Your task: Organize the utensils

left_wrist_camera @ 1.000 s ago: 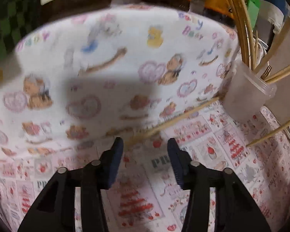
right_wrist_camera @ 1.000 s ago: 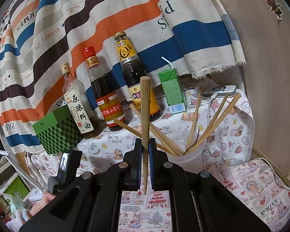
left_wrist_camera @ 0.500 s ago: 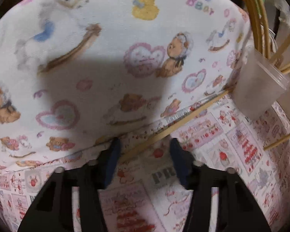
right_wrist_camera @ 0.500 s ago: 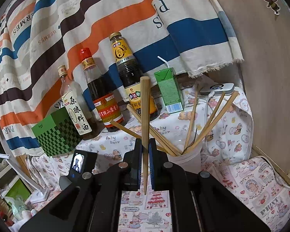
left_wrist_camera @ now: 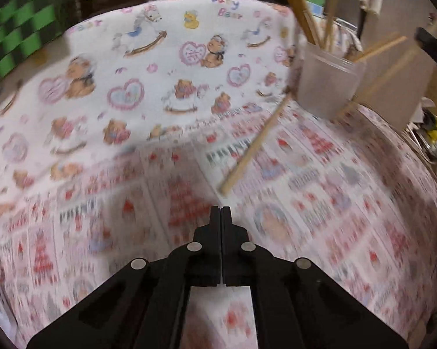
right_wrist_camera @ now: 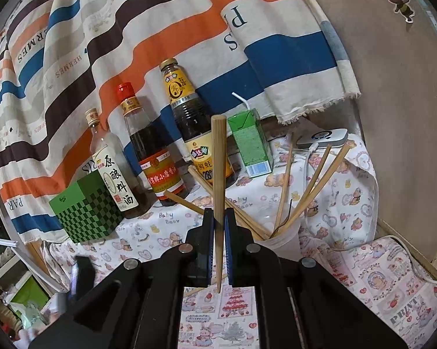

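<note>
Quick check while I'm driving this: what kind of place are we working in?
Probably a home kitchen corner, makeshift: sauce bottles line a striped fabric backdrop, a plastic cup holds chopsticks, and a cartoon-print cloth covers the table.

Chopstick (left_wrist_camera: 253,145) on cloth (left_wrist_camera: 131,93) before cup (left_wrist_camera: 326,84)

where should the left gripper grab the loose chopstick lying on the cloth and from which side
Take the loose chopstick near its thick near end, coming from above with the jaws across its width. It lies flat on the patterned cloth, slanting toward the plastic cup, so the far tip is crowded. The left gripper is shut and empty, so it must open first.
</note>
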`<state>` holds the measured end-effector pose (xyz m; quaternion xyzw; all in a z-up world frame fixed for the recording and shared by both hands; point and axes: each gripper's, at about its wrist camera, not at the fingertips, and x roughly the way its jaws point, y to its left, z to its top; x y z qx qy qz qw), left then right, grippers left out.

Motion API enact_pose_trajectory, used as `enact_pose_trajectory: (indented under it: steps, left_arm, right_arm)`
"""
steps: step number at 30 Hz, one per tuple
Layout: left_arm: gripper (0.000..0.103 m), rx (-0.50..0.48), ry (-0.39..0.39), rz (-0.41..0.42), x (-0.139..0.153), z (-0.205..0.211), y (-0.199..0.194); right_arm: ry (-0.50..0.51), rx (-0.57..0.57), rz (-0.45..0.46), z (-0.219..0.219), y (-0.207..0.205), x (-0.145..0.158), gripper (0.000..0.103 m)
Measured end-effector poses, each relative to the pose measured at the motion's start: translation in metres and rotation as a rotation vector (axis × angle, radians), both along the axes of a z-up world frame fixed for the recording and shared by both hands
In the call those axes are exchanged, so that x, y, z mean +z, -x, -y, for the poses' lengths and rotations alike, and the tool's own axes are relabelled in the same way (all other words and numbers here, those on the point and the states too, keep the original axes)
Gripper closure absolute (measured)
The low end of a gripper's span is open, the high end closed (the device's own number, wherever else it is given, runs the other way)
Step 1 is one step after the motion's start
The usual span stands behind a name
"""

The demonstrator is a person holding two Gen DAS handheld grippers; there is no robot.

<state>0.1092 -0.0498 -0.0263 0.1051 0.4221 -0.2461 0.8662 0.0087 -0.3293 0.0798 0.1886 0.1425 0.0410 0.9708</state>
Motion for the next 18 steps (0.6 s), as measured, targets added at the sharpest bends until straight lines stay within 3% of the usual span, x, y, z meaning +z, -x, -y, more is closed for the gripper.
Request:
enact_pose_trajectory:
  steps: [3,5,6,10,13,18]
  left_arm:
    - [0.103,0.027,0.013,0.072,0.004,0.006,0.010]
    - [0.081,0.017,0.020,0.095,0.011,0.013,0.005]
    - [0.075,0.016,0.020,0.101,0.009,0.017,0.002]
    - [0.070,0.016,-0.007,0.096,0.003,0.036,-0.020]
    - [0.055,0.005,-0.064,0.093,-0.010,0.055,-0.038]
    - [0.052,-0.042,-0.101,0.094,-0.019,0.070,-0.045]
  right_arm:
    - [-0.003,0.006,0.000,0.000,0.000,0.000,0.095]
    - [0.004,0.004,0.001,-0.001,-0.001,0.000,0.095]
    - [0.011,0.002,-0.001,-0.002,-0.001,-0.001,0.095]
    - [0.013,0.001,-0.021,-0.001,-0.007,-0.006,0.095]
    - [-0.001,0.002,-0.035,0.002,-0.010,-0.008,0.095]
    - [-0.031,0.011,-0.049,0.006,-0.012,-0.008,0.095]
